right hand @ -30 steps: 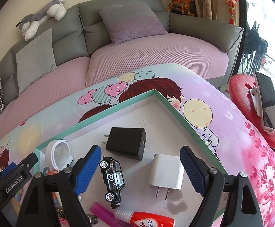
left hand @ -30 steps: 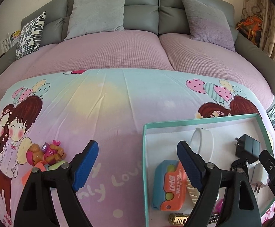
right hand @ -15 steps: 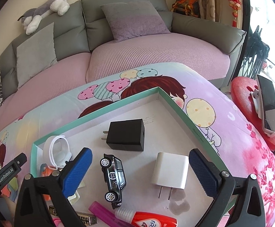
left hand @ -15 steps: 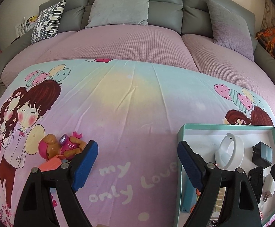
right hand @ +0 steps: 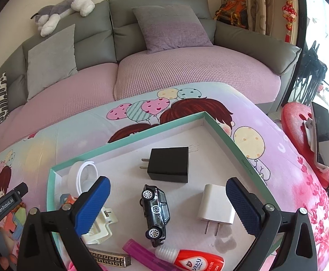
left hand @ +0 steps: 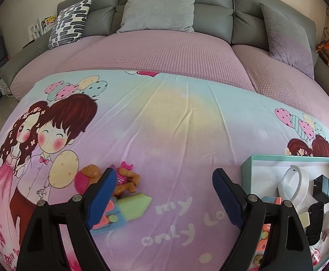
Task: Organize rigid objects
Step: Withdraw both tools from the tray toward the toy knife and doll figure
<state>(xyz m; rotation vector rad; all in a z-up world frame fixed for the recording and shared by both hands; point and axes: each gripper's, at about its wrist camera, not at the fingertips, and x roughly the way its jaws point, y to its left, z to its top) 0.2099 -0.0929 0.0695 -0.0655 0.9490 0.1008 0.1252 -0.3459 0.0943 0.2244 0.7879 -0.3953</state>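
On the cartoon-print sheet [left hand: 164, 124] before the grey sofa, the left tongs [left hand: 162, 192], wide and empty, have swung from the tray [left hand: 250, 162] toward the toys [left hand: 128, 180] at lower left; right tongs [right hand: 167, 203] hover wide over the toy car [right hand: 155, 212]; likely the next pick.

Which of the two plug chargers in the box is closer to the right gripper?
The white charger, beside the gripper's right finger; the black charger lies farther back.
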